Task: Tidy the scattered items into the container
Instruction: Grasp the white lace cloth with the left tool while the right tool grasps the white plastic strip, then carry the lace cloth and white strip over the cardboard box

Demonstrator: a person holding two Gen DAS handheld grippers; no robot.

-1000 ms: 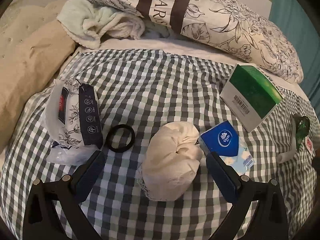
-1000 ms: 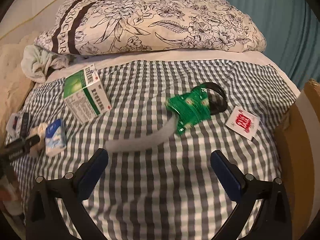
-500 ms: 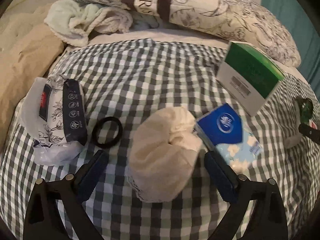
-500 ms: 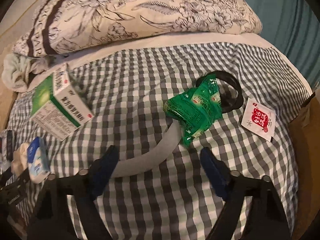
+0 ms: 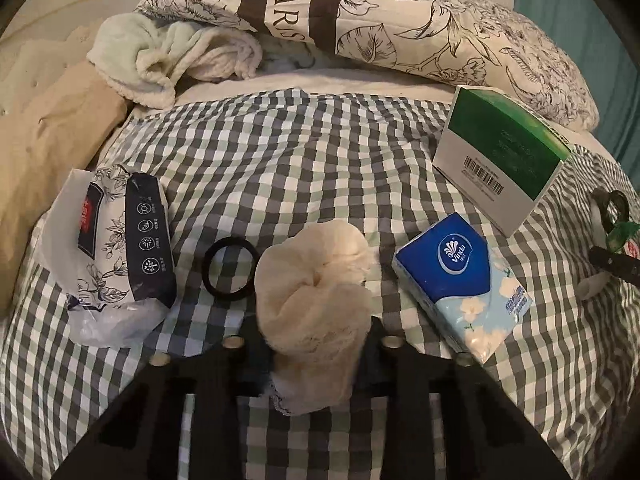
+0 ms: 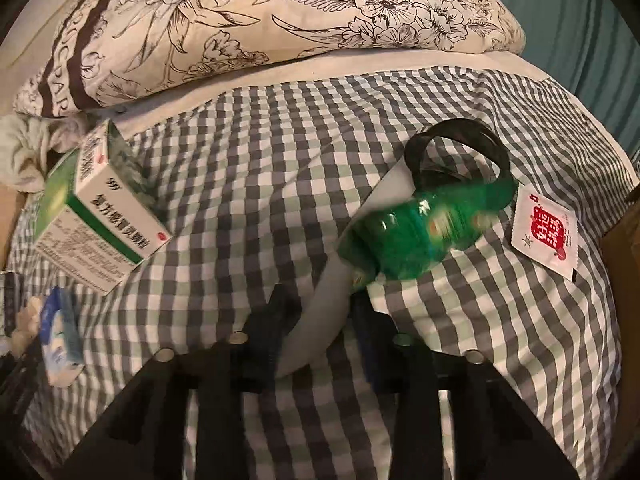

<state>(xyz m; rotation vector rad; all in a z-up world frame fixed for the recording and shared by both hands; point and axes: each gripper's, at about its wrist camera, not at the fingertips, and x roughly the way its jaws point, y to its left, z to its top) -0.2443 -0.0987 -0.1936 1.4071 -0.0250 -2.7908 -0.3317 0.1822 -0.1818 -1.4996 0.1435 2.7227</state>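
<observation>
Nearest the left camera, the left gripper is closing its fingers on a cream cloth bundle, which sits between them with both pads pressed into its sides. The bundle lies on the checked bed cover. Just left of it rests a black ring, touching its edge, and further left a floral wipes pack. To the right of the bundle lies a blue tissue packet, near but apart. Beyond that stands a green and white box, tilted on one edge. At the head of the bed lie a pale crumpled towel and a flower-print pillow.

Nearest the right camera, the right gripper is closing its fingers around a pale grey curved strip, which runs between them and looks pinched. The far part of the strip passes under a green foil packet, blurred. Behind the packet sits a black hoop, touching it. Just right lies a white sachet with red print. A brown cardboard edge shows at the far right.
</observation>
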